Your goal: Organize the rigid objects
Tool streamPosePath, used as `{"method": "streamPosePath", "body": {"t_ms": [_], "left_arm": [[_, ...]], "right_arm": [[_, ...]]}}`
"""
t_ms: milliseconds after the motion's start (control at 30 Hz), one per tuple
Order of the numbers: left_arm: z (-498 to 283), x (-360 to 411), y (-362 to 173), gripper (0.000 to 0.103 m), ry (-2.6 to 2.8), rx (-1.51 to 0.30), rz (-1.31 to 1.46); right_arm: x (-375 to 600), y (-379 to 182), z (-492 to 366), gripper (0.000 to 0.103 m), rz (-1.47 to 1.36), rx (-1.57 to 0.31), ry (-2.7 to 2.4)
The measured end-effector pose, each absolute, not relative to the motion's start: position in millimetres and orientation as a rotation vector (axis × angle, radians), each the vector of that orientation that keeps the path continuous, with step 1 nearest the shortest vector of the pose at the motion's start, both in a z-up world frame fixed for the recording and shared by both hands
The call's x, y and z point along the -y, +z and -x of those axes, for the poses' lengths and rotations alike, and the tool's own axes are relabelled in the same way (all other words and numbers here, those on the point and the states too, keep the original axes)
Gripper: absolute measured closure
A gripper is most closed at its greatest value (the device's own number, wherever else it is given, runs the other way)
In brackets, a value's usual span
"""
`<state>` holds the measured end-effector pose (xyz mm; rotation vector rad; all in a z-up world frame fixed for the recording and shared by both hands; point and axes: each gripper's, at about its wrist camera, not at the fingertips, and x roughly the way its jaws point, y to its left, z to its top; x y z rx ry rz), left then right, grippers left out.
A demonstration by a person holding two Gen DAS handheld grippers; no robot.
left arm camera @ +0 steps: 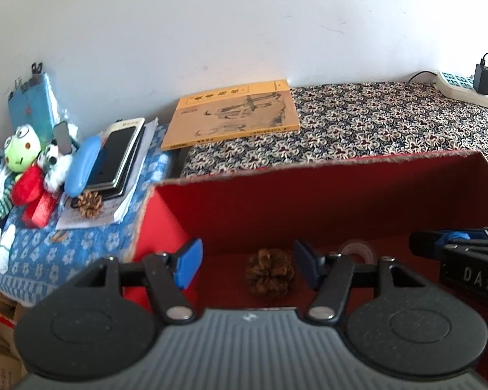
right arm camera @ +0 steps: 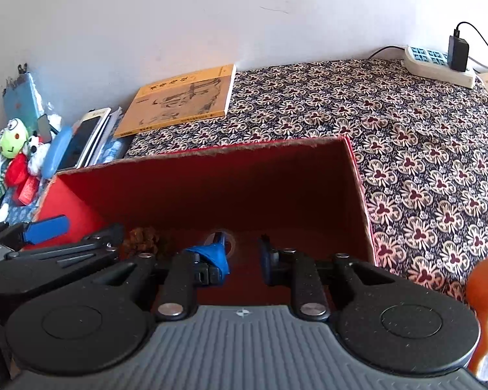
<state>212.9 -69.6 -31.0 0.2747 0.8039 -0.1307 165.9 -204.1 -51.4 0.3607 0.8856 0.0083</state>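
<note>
Two grippers hang nose-down over one open red box (left arm camera: 309, 195). The left gripper (left arm camera: 247, 261) stands wide apart and has hold of nothing. The pine cone (left arm camera: 270, 276) sits on the box floor in line with the gap between its blue pads, though whether the tips reach down beside it I cannot tell. The right gripper (right arm camera: 240, 256) shows only a narrow gap between its pads and is also empty. The clear tape roll (left arm camera: 354, 250) lies flat on the floor just beyond it, apart from its tips.

Both pieces look set down, so the step in hand is probably getting clear of the box. It is best done by lifting each gripper straight up along its own line. The left pads should stay spread so that neither one drags the light cone, which would roll at a touch. The right tips should stay off the tape's rim, and the two grippers, close side by side, should not bump.

Past the box's far wall, a second pine cone (left arm camera: 89, 204) rests on papers on the blue cloth to the left, near a plush frog (left arm camera: 19, 149). It seems the likeliest next pick for the left side. A yellow book (left arm camera: 234, 113) lies against the wall, and a power strip (left arm camera: 462, 87) sits at the far right of the patterned cloth (left arm camera: 390, 123).
</note>
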Motion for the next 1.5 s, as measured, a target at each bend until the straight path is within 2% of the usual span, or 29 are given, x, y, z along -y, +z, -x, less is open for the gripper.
{"method": "streamPosePath", "body": {"t_ms": [733,1500], "left_arm": [[-115.7,60.2,19.8,0.039,-0.048,-0.783,-0.214],[-54.4,55.4,17.5,0.039,-0.041,-0.819,-0.178]], "right_arm": [[208.0,-7.8,-77.8,0.094,-0.316,-0.712,0.142],[219.8,-2.1,-24.6,0.094,-0.339,-0.706,0.267]]}}
